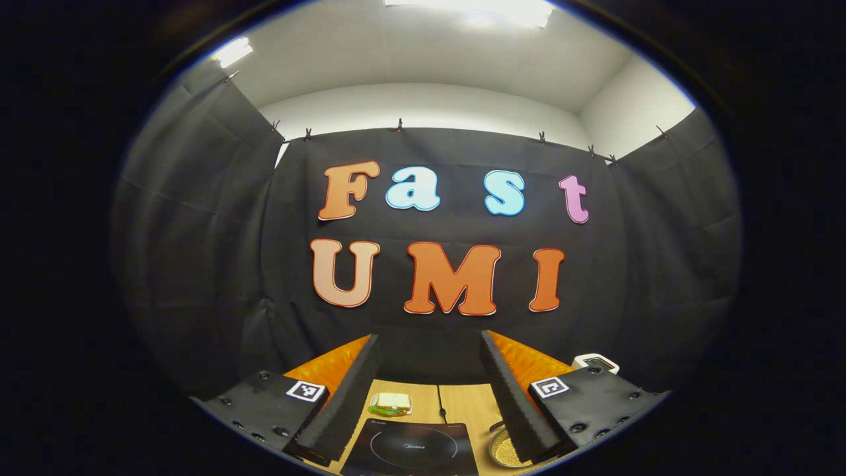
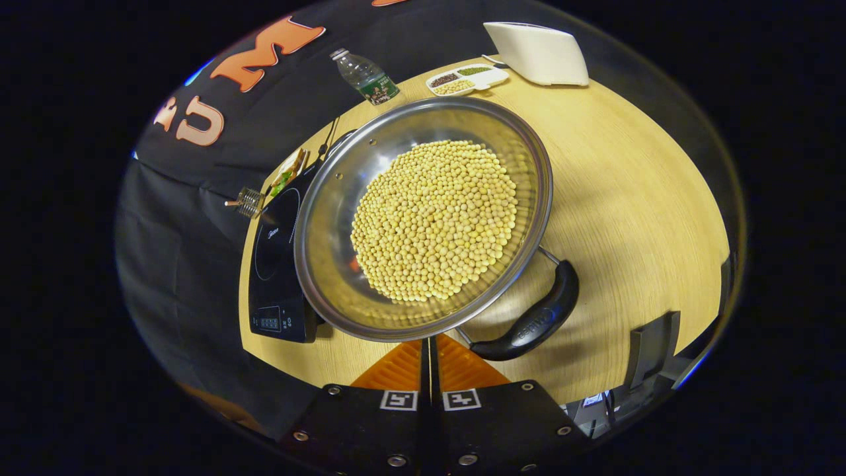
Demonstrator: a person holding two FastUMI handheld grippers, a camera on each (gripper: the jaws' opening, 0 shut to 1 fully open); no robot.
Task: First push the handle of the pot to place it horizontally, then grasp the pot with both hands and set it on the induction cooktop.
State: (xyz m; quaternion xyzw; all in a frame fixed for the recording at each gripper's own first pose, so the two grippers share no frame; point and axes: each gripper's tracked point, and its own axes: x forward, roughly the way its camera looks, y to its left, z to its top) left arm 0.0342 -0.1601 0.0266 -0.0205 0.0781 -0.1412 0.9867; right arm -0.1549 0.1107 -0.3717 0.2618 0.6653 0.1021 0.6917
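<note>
1. The pot point(image 2: 423, 218) is a wide, shallow steel pan sitting on the table point(image 2: 628, 198), just beside the induction cooktop point(image 2: 274, 264); its rim seems to overlap the cooktop's near edge, though I cannot tell whether it touches.
2. It is filled across the bottom with loose yellow beans point(image 2: 436, 221). I judge it fairly heavy and stiff, with a load that will roll and spill if the pot tilts, so it needs to travel level.
3. The steel wall looks smooth and slippery; the rim is thin, a poor place to pinch.
4. The black handle point(image 2: 535, 317) on wire mounts at the rim is the better hold. It lies angled along the rim, near the right hand-held gripper point(image 2: 429, 360), so the push to set it horizontal looks still to be done.
5. The right hand-held gripper has its fingers pressed together, holding nothing, tips pointing at the pot's near rim.
6. The left hand-held gripper point(image 1: 429, 390) is held high with fingers wide apart and empty; between them lie the cooktop point(image 1: 413, 449) and an edge of the pot point(image 1: 503, 451).
7. The table is pale smooth wood; the pot should slide on it easily.
8. Around it: a water bottle point(image 2: 367, 78), a divided tray of grains point(image 2: 466, 78), a white appliance point(image 2: 538, 43), and a sandwich point(image 1: 391, 403) behind the cooktop.
9. Black cloth walls close the booth.
</note>
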